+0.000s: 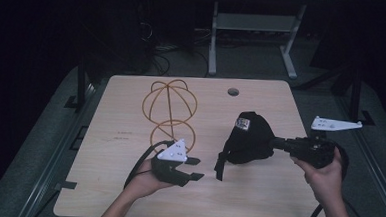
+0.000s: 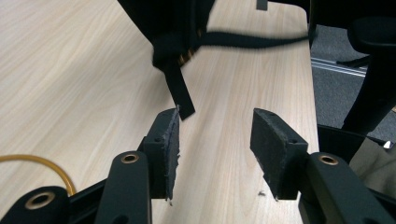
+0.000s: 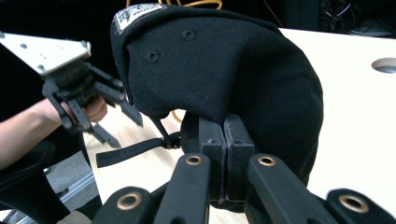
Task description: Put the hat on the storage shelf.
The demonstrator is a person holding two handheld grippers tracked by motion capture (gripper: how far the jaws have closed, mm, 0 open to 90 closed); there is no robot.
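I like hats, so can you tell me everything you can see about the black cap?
The black cap looks like soft woven cloth, with small stitched air holes on its crown and a light patch label on one side. A black adjusting strap with a small brass-looking buckle hangs from it toward the wooden table. The right gripper has its fingers closed on the cap's edge and holds it over the table, crown bulging up. The left gripper is open beside the strap's end.
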